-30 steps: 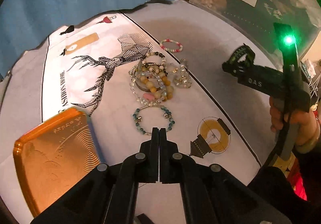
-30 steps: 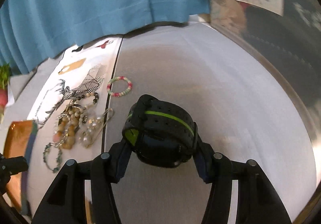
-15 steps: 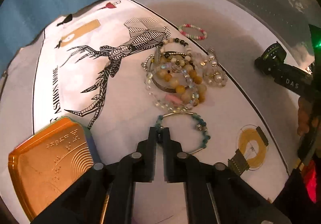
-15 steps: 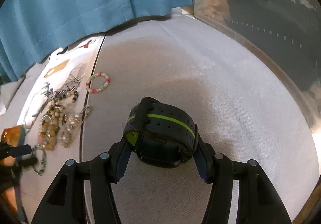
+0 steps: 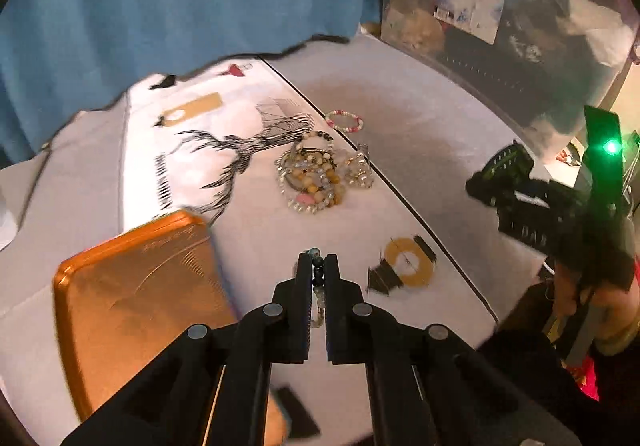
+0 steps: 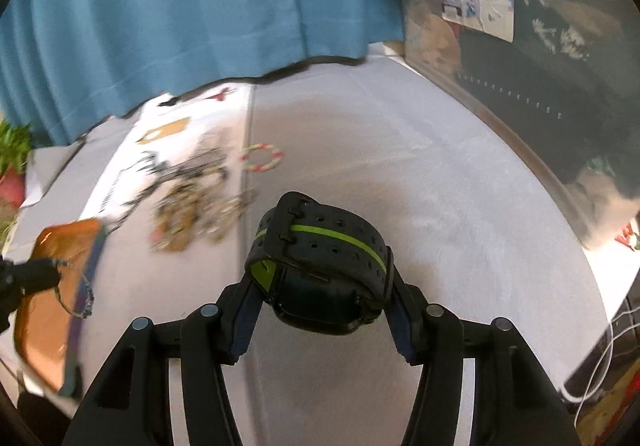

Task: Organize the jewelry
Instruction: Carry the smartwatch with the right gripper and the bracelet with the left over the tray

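Lifted off the cloth now, the teal beaded bracelet [image 5: 317, 278] is pinched between the fingers of the left gripper [image 5: 318, 266] and dangles beside the orange tin [image 5: 132, 286]. Over to the right, the right gripper [image 6: 324, 286] is clamped on a black watch [image 6: 320, 258] with a green stripe, above the grey tablecloth [image 6: 400, 174]. A pile of bead bracelets [image 5: 316, 178] lies well ahead.

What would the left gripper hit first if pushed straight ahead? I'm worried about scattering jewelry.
Probably the bracelet pile, which lies beyond the left gripper, shut on a beaded bracelet. Bare cloth comes before it; height is unclear, so it might pass over.
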Available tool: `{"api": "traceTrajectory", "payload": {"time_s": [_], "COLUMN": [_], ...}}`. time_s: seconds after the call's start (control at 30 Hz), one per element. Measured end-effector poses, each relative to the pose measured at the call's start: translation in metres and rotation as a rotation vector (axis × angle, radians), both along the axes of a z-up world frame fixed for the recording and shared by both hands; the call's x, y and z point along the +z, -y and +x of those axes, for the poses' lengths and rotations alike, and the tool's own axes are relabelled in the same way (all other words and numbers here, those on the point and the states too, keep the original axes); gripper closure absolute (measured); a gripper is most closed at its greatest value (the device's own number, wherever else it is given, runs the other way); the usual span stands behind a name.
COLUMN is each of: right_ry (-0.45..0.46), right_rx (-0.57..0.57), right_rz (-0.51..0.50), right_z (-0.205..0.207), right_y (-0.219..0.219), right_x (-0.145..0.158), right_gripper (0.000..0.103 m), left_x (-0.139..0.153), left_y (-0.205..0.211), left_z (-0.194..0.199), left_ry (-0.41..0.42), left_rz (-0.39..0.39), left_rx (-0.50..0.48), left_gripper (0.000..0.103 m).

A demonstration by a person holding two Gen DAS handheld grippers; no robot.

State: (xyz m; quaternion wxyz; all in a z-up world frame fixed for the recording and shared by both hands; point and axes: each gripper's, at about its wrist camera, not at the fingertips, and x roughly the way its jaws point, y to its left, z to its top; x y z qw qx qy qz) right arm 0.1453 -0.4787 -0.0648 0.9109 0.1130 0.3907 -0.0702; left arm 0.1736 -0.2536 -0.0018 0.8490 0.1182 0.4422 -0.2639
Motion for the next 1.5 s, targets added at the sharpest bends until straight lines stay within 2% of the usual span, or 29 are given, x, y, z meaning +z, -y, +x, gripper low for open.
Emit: {"api": "traceTrajectory", "payload": {"time_s": [0.37, 0.53, 0.77, 1.13, 1.5], "right_ry": [0.016, 0.018, 0.022, 0.008, -0.028], "right_rx": [0.170, 0.222, 0.287, 0.372, 0.406], "right_rz": [0.028, 0.016, -0.007, -0.042, -0.047], "right_z": [-0.088, -0.118, -0.151, -0.167, -0.149], "right_y": [-0.099, -0.132, -0.166, -0.203, -0.217], "right_x": [0.039, 0.050, 0.060, 0.065, 0.054], "right_gripper": [0.046, 0.046, 0.046, 0.046, 0.046], "left_x": [0.040, 0.050, 0.057, 0.058, 0.049], "left_y": [-0.067, -0.096, -0.125, -0.152, -0.170], "left_z": [-0.090, -0.129, -0.163, -0.180, -0.159], "left_ry": [0.085, 0.115, 0.133, 0.143, 0.122], "left_rz": [-0.030, -0.057, -0.082, -0.107, -0.114], "left_rx": [0.080, 0.113, 0.133, 0.172, 0.215], "left_gripper": [0.100, 0.100, 0.100, 0.100, 0.100]}}
